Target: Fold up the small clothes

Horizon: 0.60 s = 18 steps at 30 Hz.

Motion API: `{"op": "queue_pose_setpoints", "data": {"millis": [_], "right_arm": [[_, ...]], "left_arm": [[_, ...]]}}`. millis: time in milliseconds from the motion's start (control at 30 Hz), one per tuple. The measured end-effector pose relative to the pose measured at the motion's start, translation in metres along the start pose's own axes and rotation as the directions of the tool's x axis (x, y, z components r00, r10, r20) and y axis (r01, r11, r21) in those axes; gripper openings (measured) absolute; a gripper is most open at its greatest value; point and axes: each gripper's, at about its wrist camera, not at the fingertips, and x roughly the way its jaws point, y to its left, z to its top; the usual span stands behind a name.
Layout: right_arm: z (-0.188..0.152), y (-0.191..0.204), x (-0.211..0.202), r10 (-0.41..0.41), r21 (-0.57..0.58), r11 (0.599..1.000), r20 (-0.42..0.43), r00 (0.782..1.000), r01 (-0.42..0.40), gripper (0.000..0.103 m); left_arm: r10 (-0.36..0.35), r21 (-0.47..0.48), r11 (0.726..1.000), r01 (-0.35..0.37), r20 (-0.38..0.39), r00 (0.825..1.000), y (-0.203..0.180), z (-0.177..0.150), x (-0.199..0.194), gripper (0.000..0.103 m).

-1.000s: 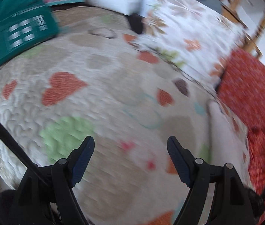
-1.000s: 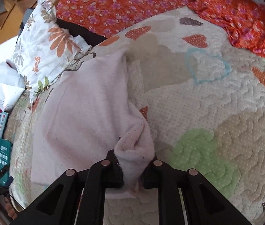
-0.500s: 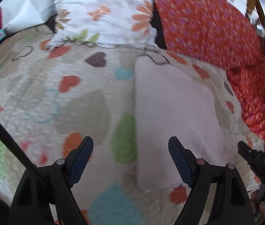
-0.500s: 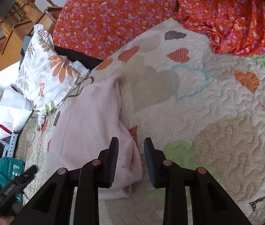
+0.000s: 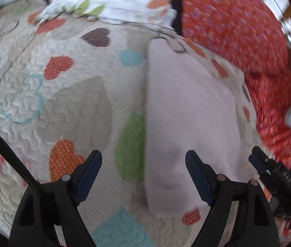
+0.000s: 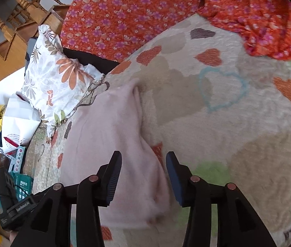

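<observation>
Opening, right tool [image 6: 143, 174] releases pink cloth [image 6: 112, 135].

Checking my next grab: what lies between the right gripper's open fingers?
In the right wrist view, the right gripper straddles the pale pink folded cloth's corner, pads apart.

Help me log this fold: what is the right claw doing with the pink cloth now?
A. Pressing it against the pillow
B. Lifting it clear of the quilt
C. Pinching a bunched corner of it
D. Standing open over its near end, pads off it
D: the right claw has just been opening, and its pads stand apart on either side of the pink cloth, which lies flat on the quilt.
</observation>
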Motion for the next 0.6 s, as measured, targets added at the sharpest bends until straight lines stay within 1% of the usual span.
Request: {"op": "queue_pose_setpoints", "data": {"millis": [67, 200, 233, 300, 333, 367, 400, 433, 500, 567, 600], "right_arm": [[0.011, 0.007, 0.014, 0.001, -0.021, 1.0, -0.013, 1.0, -0.002, 0.051], [0.025, 0.011, 0.051, -0.001, -0.047, 0.999, -0.083, 0.997, -0.003, 0.052], [0.028, 0.01, 0.067, 0.007, -0.044, 0.999, -0.118, 0.993, -0.012, 0.052], [0.029, 0.008, 0.084, 0.039, -0.034, 0.998, -0.155, 0.987, -0.045, 0.052], [0.029, 0.006, 0.094, 0.075, -0.015, 0.997, -0.169, 0.983, -0.079, 0.049], [0.03, 0.005, 0.097, 0.103, 0.004, 0.995, -0.172, 0.98, -0.103, 0.034], [0.031, 0.004, 0.099, 0.147, 0.036, 0.989, -0.185, 0.972, -0.143, 0.031], [0.032, 0.003, 0.1, 0.181, 0.068, 0.983, -0.198, 0.964, -0.17, 0.028], [0.034, 0.01, 0.097, 0.221, 0.063, 0.975, -0.213, 0.952, -0.212, 0.025], [0.038, 0.022, 0.085, 0.3, 0.055, 0.954, -0.204, 0.932, -0.295, 0.024], [0.04, 0.028, 0.079, 0.32, 0.042, 0.947, -0.194, 0.927, -0.318, 0.023]], "left_arm": [[-0.023, -0.036, 0.999, 0.023, 0.0, 1.0, 0.009, 0.011, 0.008, 0.083], [-0.065, 0.016, 0.998, 0.065, -0.02, 0.998, -0.003, 0.025, 0.03, 0.089], [-0.086, 0.022, 0.996, 0.086, -0.035, 0.996, -0.006, 0.029, 0.036, 0.089], [-0.122, 0.027, 0.992, 0.124, -0.075, 0.99, -0.013, 0.033, 0.048, 0.089], [-0.121, 0.034, 0.992, 0.124, -0.1, 0.988, -0.017, 0.034, 0.055, 0.089], [-0.107, 0.055, 0.992, 0.114, -0.109, 0.988, -0.021, 0.036, 0.059, 0.081], [-0.128, 0.079, 0.987, 0.138, -0.121, 0.984, -0.026, 0.039, 0.058, 0.065], [-0.159, 0.08, 0.982, 0.172, -0.145, 0.977, -0.03, 0.041, 0.056, 0.043], [-0.131, 0.062, 0.988, 0.14, -0.136, 0.982, -0.034, 0.05, 0.04, 0.041], [-0.143, 0.089, 0.984, 0.155, -0.122, 0.982, -0.04, 0.054, 0.026, 0.041], [-0.139, 0.106, 0.983, 0.151, -0.111, 0.984, -0.043, 0.055, 0.019, 0.041]]}}
